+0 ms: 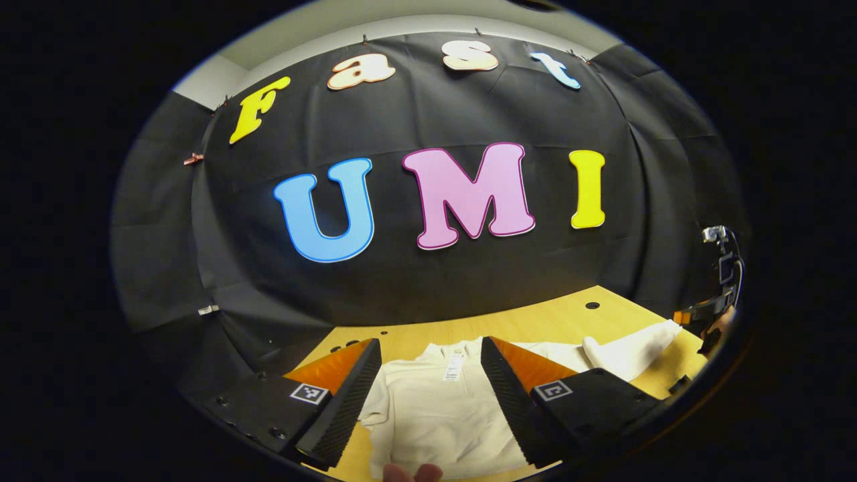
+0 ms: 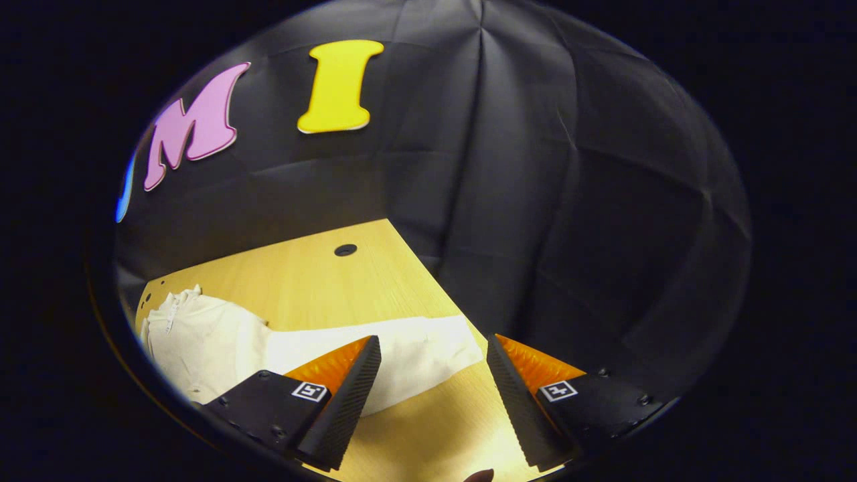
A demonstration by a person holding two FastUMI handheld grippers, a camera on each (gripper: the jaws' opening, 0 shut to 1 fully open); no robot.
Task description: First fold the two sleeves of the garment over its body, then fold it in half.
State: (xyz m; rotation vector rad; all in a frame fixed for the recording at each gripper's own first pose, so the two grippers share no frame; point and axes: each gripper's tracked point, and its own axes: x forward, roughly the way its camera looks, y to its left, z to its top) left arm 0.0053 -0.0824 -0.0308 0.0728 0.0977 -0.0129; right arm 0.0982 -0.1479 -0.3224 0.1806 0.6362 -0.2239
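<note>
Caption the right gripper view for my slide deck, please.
Open right gripper hovering above the white garment's outstretched sleeve on the wooden table.

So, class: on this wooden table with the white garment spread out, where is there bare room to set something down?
Bare wood lies beyond the outstretched sleeve, up to the black cloth wall and round a small hole. More shows near the right gripper, this side of the sleeve. The garment crowds the table's middle, under the open left gripper.
</note>
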